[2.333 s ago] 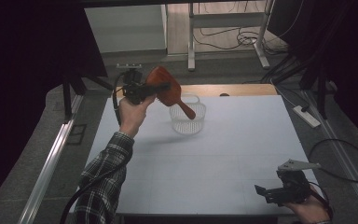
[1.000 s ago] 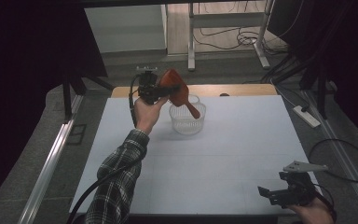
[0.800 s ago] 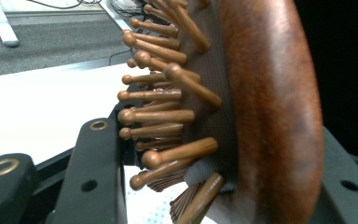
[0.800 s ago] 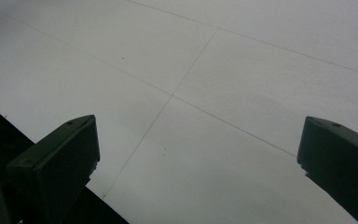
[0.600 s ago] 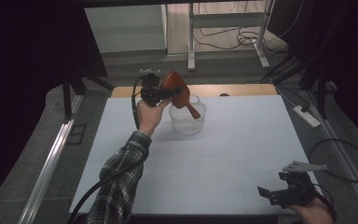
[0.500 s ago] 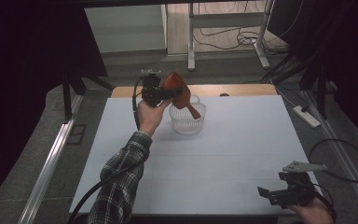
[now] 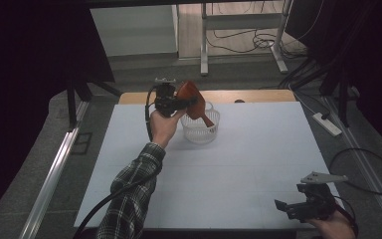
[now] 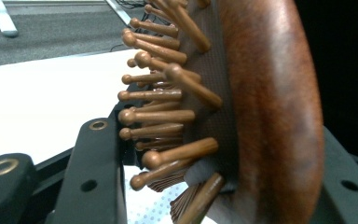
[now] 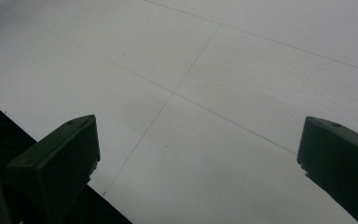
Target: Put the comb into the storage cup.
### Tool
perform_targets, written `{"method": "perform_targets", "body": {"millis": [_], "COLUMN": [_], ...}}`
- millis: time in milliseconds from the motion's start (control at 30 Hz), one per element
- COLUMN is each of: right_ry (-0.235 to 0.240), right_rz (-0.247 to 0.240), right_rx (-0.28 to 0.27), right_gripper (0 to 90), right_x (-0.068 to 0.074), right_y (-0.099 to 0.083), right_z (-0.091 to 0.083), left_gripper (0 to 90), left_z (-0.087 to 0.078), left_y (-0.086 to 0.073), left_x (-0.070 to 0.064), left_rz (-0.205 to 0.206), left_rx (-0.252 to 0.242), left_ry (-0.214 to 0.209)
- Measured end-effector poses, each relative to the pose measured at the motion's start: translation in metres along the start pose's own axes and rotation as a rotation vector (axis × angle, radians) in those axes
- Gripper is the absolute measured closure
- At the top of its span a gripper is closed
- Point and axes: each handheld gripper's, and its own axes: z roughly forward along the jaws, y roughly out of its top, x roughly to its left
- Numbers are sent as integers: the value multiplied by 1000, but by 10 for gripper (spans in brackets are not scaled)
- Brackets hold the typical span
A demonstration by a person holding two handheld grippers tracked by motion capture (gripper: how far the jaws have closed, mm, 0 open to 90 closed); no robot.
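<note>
Over the far side of the table (image 7: 248,164), the left gripper (image 7: 171,102) is clamped on the wooden hairbrush (image 7: 193,99), handle dipping into the basket (image 7: 200,130) but not yet released, while the right gripper (image 7: 306,206) waits wide apart, holding nothing.

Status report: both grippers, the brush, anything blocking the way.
Left gripper shut on brown wooden paddle hairbrush, raised over clear round plastic basket. Right gripper open, idle at white table near edge. Nothing in the way.
</note>
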Motion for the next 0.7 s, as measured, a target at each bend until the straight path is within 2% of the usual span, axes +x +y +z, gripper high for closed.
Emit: {"method": "perform_targets", "body": {"millis": [300, 700], "right_ry": [2, 2], "right_rz": [-4, 1], "right_rx": [-1, 0], "right_gripper": [0, 0], "right_x": [0, 0], "right_y": [0, 0], "right_z": [0, 0], "left_gripper": [505, 503], "left_z": [6, 9], "left_y": [-6, -14], "left_x": [1, 6], "left_rz": [-8, -37], "left_rx": [19, 17], "left_ry": [9, 14]}}
